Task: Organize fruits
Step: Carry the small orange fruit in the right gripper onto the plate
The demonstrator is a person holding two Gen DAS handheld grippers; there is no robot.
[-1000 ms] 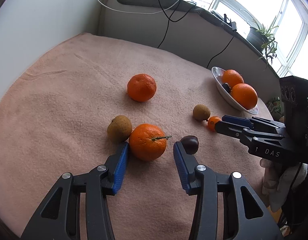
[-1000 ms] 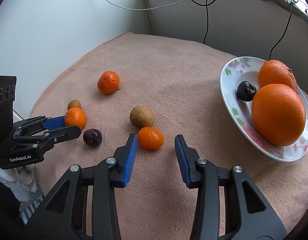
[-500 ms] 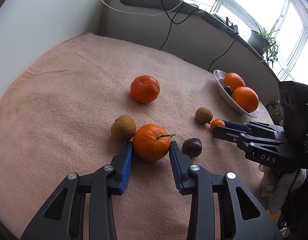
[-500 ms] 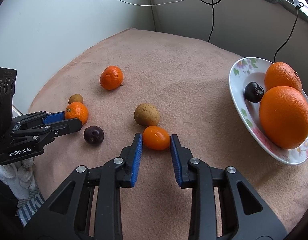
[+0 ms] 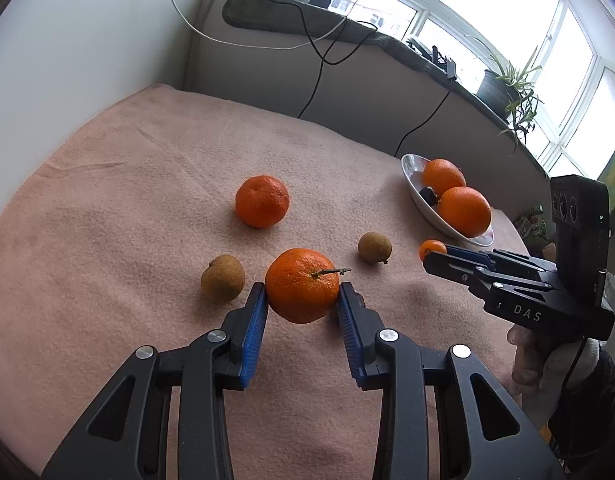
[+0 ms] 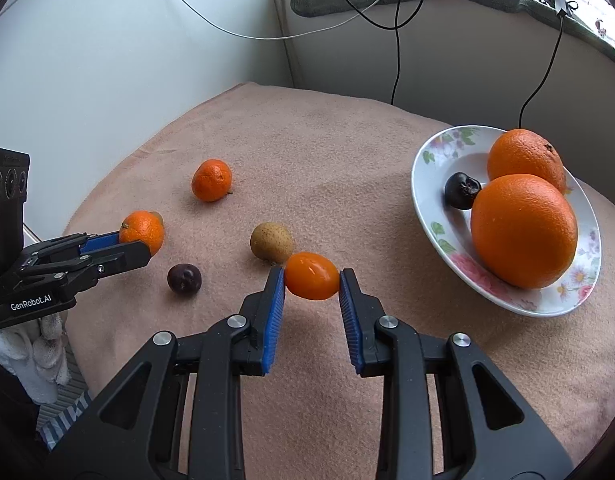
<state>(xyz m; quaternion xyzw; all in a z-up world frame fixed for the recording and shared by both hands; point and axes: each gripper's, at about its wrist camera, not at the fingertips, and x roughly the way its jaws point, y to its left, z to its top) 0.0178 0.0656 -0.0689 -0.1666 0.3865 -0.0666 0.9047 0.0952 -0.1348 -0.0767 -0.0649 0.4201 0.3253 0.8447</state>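
Note:
My left gripper (image 5: 302, 295) is shut on a stemmed mandarin (image 5: 302, 290), held just above the pink cloth; it also shows in the right wrist view (image 6: 141, 236). My right gripper (image 6: 312, 280) is shut on a small orange kumquat (image 6: 311, 275), seen in the left wrist view (image 5: 431, 249) too. A floral plate (image 6: 435, 216) at the right holds two big oranges (image 6: 523, 230) and a dark plum (image 6: 462, 191). Loose on the cloth lie another mandarin (image 5: 262, 201), two brown fruits (image 5: 222, 283) (image 5: 374, 247) and a dark plum (image 6: 184, 278).
The pink cloth (image 5: 127, 200) covers a round table set against a white wall and a window ledge (image 5: 307, 12) with hanging cables (image 6: 395, 64). A potted plant (image 5: 503, 88) stands on the ledge. The table edge drops off at the near left in the right wrist view.
Both grippers closed: the left onto the stemmed mandarin, the right onto the kumquat. Both fruits now appear slightly lifted.

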